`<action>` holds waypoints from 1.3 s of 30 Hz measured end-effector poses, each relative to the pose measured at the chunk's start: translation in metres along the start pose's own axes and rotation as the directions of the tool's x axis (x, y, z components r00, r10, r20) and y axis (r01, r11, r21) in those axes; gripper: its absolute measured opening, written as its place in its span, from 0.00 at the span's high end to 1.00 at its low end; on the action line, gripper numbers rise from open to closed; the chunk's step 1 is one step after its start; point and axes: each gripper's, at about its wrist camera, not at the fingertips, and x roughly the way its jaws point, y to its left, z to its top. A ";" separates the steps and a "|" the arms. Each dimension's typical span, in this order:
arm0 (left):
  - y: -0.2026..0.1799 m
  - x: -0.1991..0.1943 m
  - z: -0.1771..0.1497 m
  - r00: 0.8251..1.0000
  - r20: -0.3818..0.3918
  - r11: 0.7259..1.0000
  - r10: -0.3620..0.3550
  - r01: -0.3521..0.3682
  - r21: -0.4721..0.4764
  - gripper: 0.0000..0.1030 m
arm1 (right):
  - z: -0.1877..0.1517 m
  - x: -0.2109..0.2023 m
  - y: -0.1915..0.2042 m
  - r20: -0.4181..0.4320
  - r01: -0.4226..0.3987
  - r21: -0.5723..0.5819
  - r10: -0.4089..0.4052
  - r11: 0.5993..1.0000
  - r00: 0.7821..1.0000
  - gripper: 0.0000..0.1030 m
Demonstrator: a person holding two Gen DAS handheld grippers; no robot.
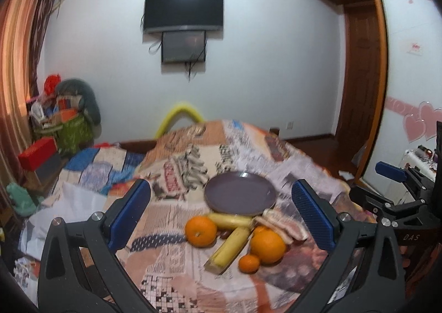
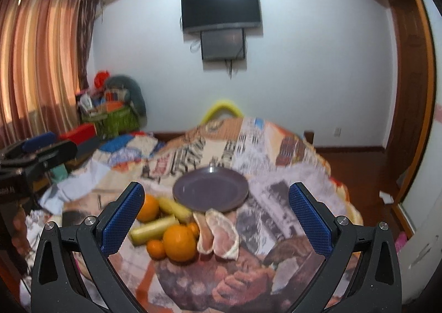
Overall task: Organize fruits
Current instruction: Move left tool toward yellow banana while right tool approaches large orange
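Here, both grippers hover above the newspaper-print tablecloth (image 1: pixel 176 174). Left gripper (image 1: pixel 221 210) w/ blue ribbed pads spread wide, nothing held; right gripper (image 2: pixel 216 219) same, wide open & empty. Round grey-purple plate (image 1: pixel 239 192) sits bare mid-table. Just in front, touching its near rim: two yellow bananas (image 1: pixel 230 246), two big oranges (image 1: pixel 268 242), small tangerine (image 1: pixel 249 263), pale pink pomelo wedges (image 2: pixel 221 234) to the right, all clustered close.

Right gripper (image 2: pixel 216 219): jaws spread wide, holding nothing. Purple plate (image 2: pixel 210 189): bare, on newspaper-covered table (image 2: pixel 290 202). Just before the plate: large orange (image 2: pixel 179 242), second orange (image 2: pixel 148 208), small mandarin (image 2: pixel 155 248), two banana pieces (image 2: pixel 153 230), two pomelo wedges (image 2: pixel 223 234). Left gripper (image 2: pixel 38 147) at left edge.
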 end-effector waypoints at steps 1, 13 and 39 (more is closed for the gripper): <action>0.007 0.009 -0.005 1.000 -0.030 1.000 -0.007 0.006 -0.011 0.00 | -0.005 0.007 0.000 -0.026 -0.004 -0.004 0.004 1.000 1.000 0.00; 0.040 0.090 -0.060 0.959 -0.280 0.996 -0.055 0.035 -0.077 0.31 | -0.045 0.074 0.012 -0.294 -0.104 0.018 0.105 0.994 0.950 0.05; 0.021 0.174 -0.118 0.825 -0.506 0.967 -0.253 0.217 -0.131 0.56 | -0.057 0.122 0.026 -0.415 -0.255 0.050 0.252 0.966 0.874 0.52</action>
